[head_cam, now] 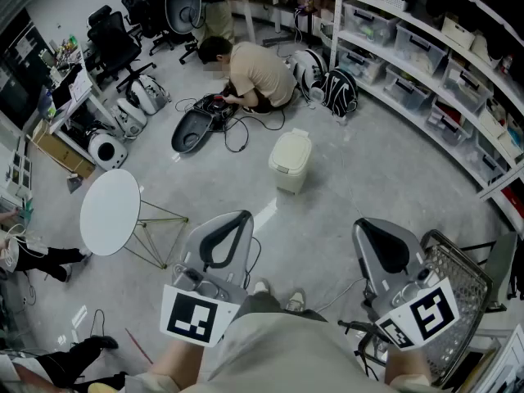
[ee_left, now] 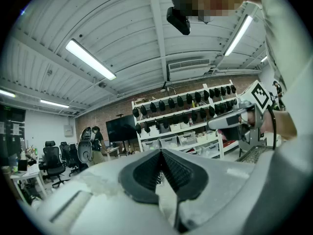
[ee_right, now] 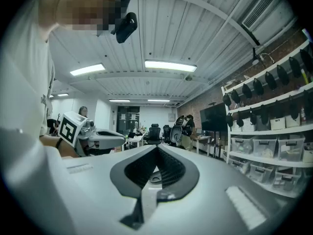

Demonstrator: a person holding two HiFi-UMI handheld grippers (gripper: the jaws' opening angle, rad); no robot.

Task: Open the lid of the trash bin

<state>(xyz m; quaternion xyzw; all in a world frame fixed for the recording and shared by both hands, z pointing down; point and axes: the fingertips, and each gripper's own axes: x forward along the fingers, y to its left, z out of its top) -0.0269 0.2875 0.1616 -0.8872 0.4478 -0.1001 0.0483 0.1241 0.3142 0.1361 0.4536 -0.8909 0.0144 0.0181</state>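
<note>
The task stands at its very start, by the look of things: the small cream plastic trash bin [head_cam: 290, 164] sits on the pale grey floor [head_cam: 368, 187] with its lid [head_cam: 293, 143] down, and neither tool is near it.

The left gripper [head_cam: 235, 224] and the right gripper [head_cam: 370, 234] are held close to the person's body, low in the head view. The bin lies ahead of them, well apart from both and roughly on the line between the two. Neither gripper view shows the bin; both look out at the ceiling and the shelving instead.

In the left gripper view the jaws of the left gripper [ee_left: 161, 153] are pressed together at the tips with nothing between them. The right gripper [ee_right: 156, 149] shows the same: tips meeting, empty.

The next move likely calls for walking up to the bin, tilting one gripper down toward the lid's front edge, and spreading its jaws or hooking under the edge to lift. A round white side table [head_cam: 110, 212] stands off to the left, clear of that path.
</note>
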